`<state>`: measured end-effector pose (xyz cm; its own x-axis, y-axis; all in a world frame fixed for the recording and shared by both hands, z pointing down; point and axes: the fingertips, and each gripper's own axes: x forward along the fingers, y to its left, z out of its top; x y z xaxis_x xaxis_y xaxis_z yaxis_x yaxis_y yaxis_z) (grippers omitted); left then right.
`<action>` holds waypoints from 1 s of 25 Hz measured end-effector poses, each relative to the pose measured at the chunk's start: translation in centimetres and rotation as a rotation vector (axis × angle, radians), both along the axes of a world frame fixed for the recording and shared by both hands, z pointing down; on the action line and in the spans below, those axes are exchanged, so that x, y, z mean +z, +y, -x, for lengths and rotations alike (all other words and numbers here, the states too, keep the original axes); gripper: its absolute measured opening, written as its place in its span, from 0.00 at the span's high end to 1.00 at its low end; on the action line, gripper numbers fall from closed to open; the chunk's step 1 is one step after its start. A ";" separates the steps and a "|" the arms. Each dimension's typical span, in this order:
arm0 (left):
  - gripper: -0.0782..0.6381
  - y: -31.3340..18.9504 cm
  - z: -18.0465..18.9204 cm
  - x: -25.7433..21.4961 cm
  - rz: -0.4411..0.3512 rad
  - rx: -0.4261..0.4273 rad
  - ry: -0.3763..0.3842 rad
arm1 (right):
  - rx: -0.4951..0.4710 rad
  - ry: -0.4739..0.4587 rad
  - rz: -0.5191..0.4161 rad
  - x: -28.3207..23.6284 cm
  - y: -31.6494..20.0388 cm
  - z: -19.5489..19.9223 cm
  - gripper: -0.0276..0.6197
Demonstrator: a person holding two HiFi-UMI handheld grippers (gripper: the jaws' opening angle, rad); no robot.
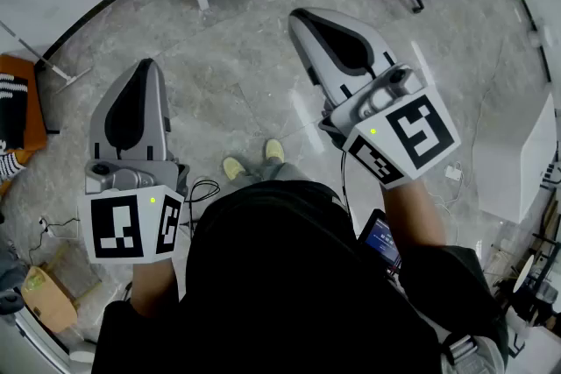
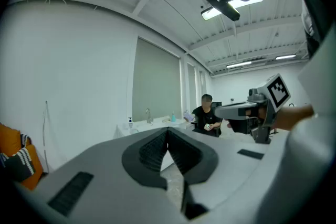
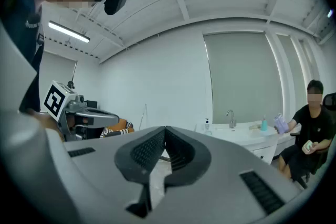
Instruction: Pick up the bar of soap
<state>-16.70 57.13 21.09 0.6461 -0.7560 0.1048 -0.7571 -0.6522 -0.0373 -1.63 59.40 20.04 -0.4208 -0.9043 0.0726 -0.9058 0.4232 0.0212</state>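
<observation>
Dark top (image 1: 307,293): the wearer's own chest fills the bottom of the head view, with both forearms reaching forward.
Left gripper (image 2: 167,131): jaws pressed together at the tips with nothing between them, held out over the floor.
Right gripper (image 3: 165,129): jaws likewise closed tight and empty, reaching further forward than the other.
Marker cubes (image 1: 412,136): one at the rear of each gripper. Their faces carry bold black-and-white square patterns, and a small green light glows on each.
Screen (image 1: 381,239): a blue-lit display at the wearer's right side, its print too small to read.
Floor (image 1: 237,74): grey marbled tiles, with yellow-green shoes (image 1: 254,160) showing between the two grippers.
Counter (image 2: 139,126): white, against the far wall. It carries a tap (image 2: 148,114), a pump bottle (image 2: 130,123) and a blue bottle (image 2: 173,118), whose labels are too small to read.
Bar of soap: cannot be picked out in any view.
Seated person (image 2: 206,114): in dark clothes beside the counter, holding a small pale object.
Orange seat (image 1: 17,101): at the left edge of the head view, with a black-and-white striped cloth on it.
</observation>
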 end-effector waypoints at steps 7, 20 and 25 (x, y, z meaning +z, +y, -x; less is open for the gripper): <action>0.88 -0.4 1.0 -0.9 -0.005 -0.006 0.008 | -0.032 -0.041 -0.001 -0.5 -0.6 1.3 0.95; 0.88 0.3 5.1 -0.9 -0.009 -0.008 0.022 | -0.030 -0.170 0.029 -0.9 0.0 4.1 0.95; 0.88 1.0 6.6 -0.7 -0.006 0.004 0.029 | -0.019 -0.186 0.018 -1.4 0.8 5.2 0.95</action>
<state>-23.28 58.15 20.36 0.6518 -0.7540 0.0814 -0.7553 -0.6551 -0.0199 -6.81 60.24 18.60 -0.4453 -0.8953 0.0078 -0.8853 0.4390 -0.1535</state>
